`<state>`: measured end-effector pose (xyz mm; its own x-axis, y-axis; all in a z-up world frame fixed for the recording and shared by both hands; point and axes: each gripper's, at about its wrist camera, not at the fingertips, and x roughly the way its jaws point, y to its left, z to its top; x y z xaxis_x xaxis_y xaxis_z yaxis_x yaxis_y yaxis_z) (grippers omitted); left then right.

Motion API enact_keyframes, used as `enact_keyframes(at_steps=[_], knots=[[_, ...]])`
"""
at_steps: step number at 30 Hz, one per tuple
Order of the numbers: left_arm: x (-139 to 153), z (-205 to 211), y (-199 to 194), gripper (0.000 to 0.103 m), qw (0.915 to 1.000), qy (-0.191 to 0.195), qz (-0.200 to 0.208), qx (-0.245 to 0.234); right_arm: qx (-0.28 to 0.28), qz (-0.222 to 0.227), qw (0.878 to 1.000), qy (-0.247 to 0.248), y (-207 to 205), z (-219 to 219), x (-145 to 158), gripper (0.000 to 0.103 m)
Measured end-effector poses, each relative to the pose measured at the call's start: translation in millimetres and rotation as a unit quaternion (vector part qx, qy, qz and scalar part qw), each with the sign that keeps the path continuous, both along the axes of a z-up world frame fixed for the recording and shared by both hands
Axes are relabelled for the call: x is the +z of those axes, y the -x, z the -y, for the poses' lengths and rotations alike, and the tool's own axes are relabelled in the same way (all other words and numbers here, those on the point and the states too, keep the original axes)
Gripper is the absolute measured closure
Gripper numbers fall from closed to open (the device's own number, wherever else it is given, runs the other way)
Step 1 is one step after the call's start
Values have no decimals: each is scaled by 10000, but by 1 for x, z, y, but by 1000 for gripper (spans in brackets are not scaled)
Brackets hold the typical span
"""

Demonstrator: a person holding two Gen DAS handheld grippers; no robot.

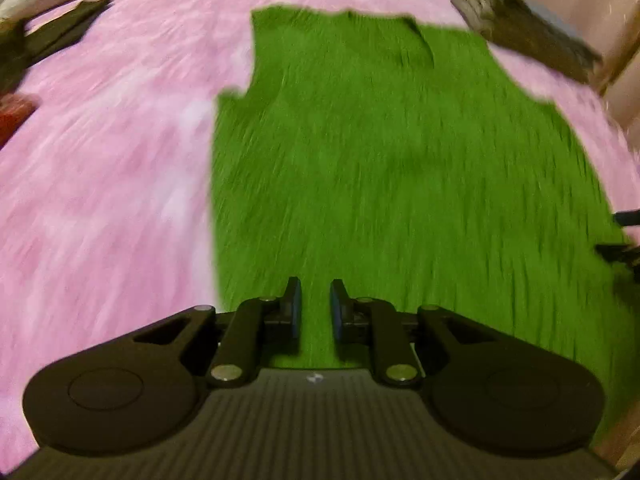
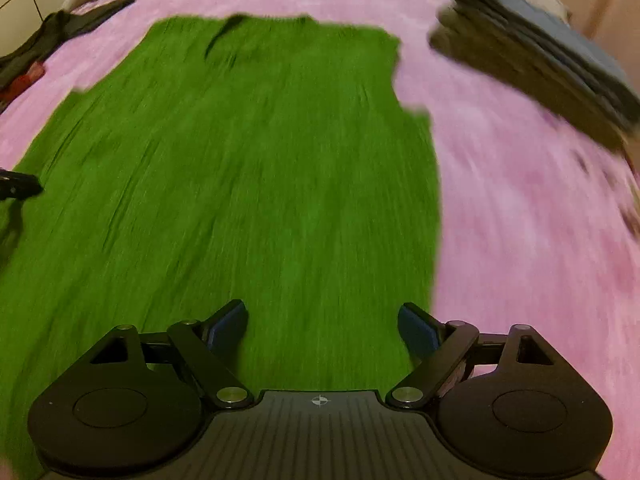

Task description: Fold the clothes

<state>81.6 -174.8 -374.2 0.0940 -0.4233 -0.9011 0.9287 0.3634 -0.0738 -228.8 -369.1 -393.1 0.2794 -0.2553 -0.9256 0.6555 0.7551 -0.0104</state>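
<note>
A green shirt (image 2: pixel 240 184) lies spread flat on the pink bed cover (image 2: pixel 520 220) and fills the middle of both views, with its neck opening toward the top of the frame. The left claw (image 1: pixel 316 300) stands over its lower edge with the fingers a little apart and nothing between them, and the right claw (image 2: pixel 322 320) stands wide apart above the same edge. At the upper right is a stack of folded clothes (image 2: pixel 532 64), at the upper left a dark garment (image 2: pixel 60 32); no writing can be read, the pictures are blurred.

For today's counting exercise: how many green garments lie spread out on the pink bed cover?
1: the green garment lies flat mid-cover, ahead of both claws. Folded clothes are stacked at far right; more green could hide there.
</note>
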Motion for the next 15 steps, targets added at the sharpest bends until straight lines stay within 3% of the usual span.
enact_keyframes(at_steps=[2, 4, 6, 9, 12, 15], knots=[[12, -24, 12, 90, 9997, -246, 67, 24, -230, -224, 9984, -455, 25, -13, 6, 17], [27, -26, 19, 93, 9999, -148, 8, 89, -492, -218, 9966, -631, 39, -16, 20, 17], [42, -28, 27, 93, 9999, -45, -56, 154, -461, -55, 9980, -424, 34, -15, 38, 19], [45, 4, 37, 92, 9979, 487, -392, 155, -321, 510, 9981, -157, 5, -8, 57, 19], [29, 34, 58, 92, 9940, 787, -735, -171, -189, 730, 9970, -180, -34, -2, 44, 20], [1, 46, 86, 92, 9908, 502, -1027, -725, -80, 452, 9984, -316, -51, -10, 15, 25]])
